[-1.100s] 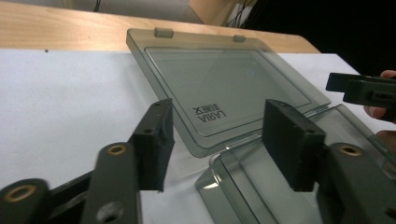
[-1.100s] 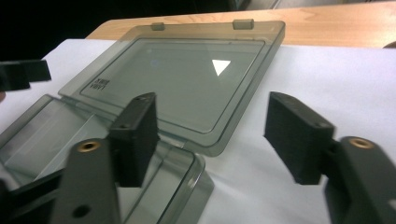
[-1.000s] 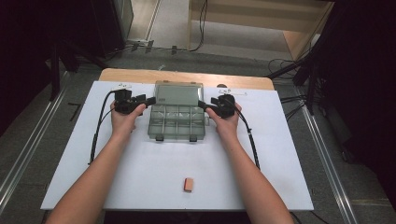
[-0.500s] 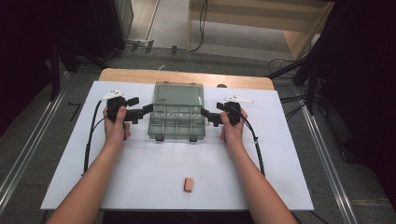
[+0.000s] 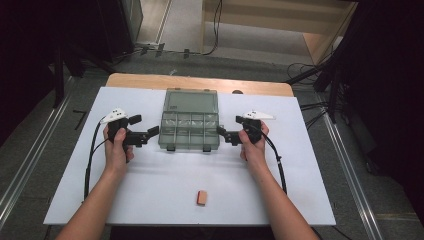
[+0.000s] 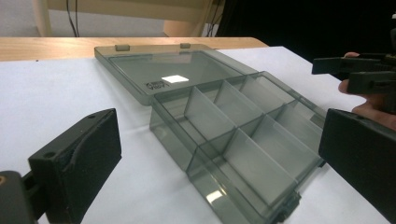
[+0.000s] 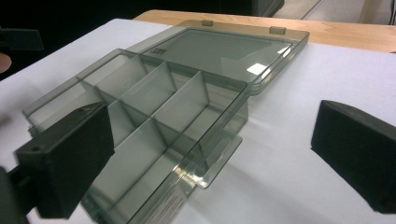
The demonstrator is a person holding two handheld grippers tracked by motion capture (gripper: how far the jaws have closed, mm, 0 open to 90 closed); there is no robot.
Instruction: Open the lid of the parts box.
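A clear grey compartment box [image 5: 190,131] lies open at the table's middle, its lid [image 5: 191,102] flat behind it and its cells [image 6: 243,135] empty. My left gripper [image 5: 149,135] is a little off the box's left side and points at it. Its jaws have just been opening and are open, touching nothing [image 6: 219,158]. My right gripper [image 5: 223,135] faces the box's right side with a small gap. Its jaws have also just opened and grip nothing [image 7: 210,154]. The box's near corner and latch tab [image 7: 215,158] lie ahead of them.
A small tan block [image 5: 201,197] lies near the front edge of the white table top [image 5: 300,190]. A wooden strip [image 5: 200,82] runs along the back. Cables trail from both grippers along the forearms. In the left gripper view, the other gripper [image 6: 359,74] is beyond the box.
Both hands have drawn outward from the box's sides, left gripper to the left, right gripper to the right. Both pairs of jaws stand wider. The box has stayed in place.
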